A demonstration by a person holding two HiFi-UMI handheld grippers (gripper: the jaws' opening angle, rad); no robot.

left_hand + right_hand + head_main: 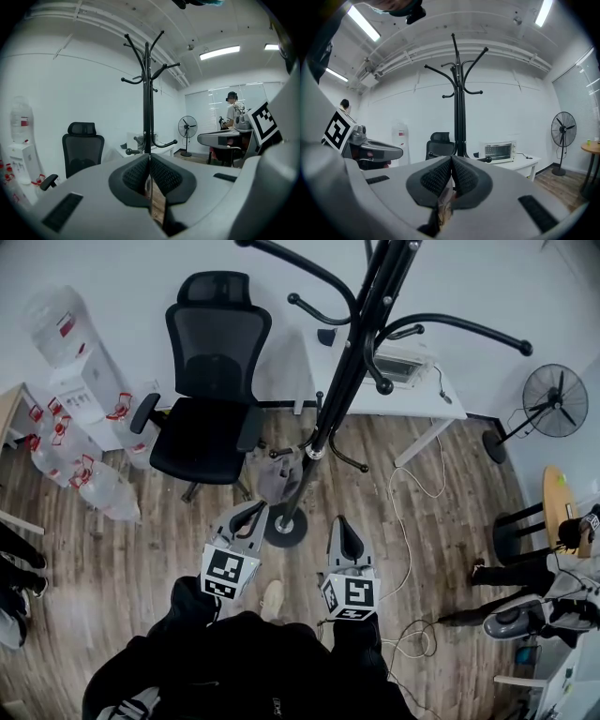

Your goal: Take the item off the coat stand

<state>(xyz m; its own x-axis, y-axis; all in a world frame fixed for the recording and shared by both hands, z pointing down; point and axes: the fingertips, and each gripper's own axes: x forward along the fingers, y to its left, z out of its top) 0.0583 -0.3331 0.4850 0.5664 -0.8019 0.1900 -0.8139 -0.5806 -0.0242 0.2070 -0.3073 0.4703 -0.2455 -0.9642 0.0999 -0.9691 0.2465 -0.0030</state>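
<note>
Head view — black tubular coat stand (342,381), knob-tipped hooks (450,322).

Coat stand (332,409) black. Chair (211,381) black, mesh back. Table (422,399) white. Floor (122,559) grey-brown wood grain. Left gripper (255,509) and right gripper (343,523) grey, with black-and-white square markers. Water bottles (94,486) clear, labels probably red.

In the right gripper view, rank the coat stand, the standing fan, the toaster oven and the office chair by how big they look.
1. coat stand, by far the tallest.
2. standing fan.
3. toaster oven and office chair: about alike. The chair's lower part is hidden, so I won't rank them.
</note>
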